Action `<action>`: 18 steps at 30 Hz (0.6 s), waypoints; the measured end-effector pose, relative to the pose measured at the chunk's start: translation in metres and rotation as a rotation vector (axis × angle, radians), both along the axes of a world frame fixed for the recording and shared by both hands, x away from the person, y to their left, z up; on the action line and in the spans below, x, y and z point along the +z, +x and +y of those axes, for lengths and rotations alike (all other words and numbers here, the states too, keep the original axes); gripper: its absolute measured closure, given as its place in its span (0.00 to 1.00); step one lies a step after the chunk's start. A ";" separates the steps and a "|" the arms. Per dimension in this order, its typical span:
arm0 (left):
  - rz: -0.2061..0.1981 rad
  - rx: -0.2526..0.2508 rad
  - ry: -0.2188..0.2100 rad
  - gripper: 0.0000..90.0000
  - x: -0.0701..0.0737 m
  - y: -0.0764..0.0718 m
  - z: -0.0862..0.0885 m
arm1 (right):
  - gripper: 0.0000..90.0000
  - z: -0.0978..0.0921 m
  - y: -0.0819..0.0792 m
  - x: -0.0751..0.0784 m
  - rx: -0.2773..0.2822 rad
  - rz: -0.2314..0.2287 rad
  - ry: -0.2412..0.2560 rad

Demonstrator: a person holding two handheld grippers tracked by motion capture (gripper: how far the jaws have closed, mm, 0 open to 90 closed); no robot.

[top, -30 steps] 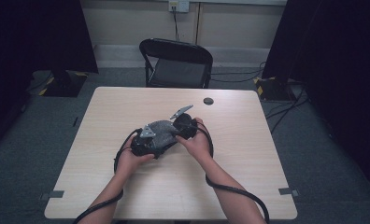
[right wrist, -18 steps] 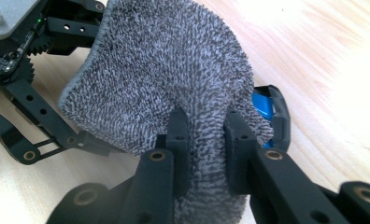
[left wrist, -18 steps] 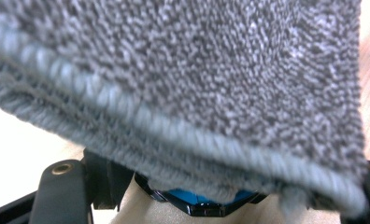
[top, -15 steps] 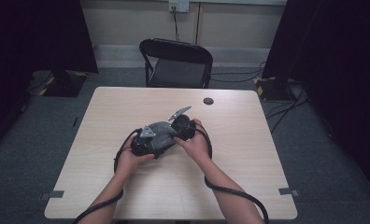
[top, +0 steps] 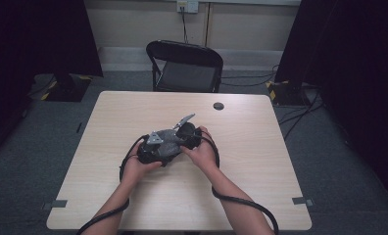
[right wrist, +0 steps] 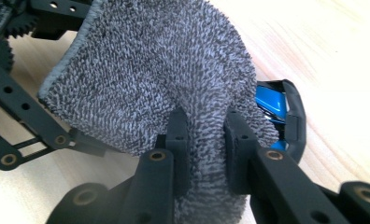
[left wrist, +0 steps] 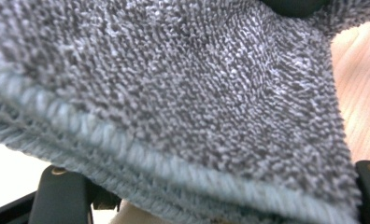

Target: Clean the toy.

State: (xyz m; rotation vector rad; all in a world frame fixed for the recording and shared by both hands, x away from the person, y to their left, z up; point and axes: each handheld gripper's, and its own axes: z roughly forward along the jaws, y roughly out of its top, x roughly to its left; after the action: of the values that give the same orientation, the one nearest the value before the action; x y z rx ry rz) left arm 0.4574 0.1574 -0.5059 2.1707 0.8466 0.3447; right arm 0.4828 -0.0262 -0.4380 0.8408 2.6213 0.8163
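A grey terry cloth with a stitched hem hangs between both grippers above the middle of the wooden table. My right gripper is shut on a fold of the cloth, which bulges up between its two black jaws. In the high view the right gripper sits close against the left gripper, each held in a hand. The cloth drapes over the left gripper's camera. That gripper's jaw bases stand far apart at the bottom corners and its tips are hidden. A blue and black part peeks from behind the cloth.
A small black round disc lies near the table's far edge. A black folding chair stands beyond the table. Black cables trail from the grippers past the forearms to the near edge.
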 end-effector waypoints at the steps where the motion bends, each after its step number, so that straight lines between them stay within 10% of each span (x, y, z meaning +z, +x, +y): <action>1: 0.000 0.000 0.000 0.28 0.000 0.000 0.000 | 0.83 -0.001 0.001 0.000 -0.007 0.001 -0.002; 18: 0.000 0.000 0.000 0.28 0.000 0.000 0.000 | 0.83 -0.023 0.017 0.003 -0.068 -0.018 -0.045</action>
State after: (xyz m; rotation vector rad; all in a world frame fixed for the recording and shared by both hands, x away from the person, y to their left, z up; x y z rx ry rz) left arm 0.4575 0.1574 -0.5059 2.1710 0.8459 0.3448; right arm 0.4994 -0.0493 -0.4347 0.9010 2.5704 0.7409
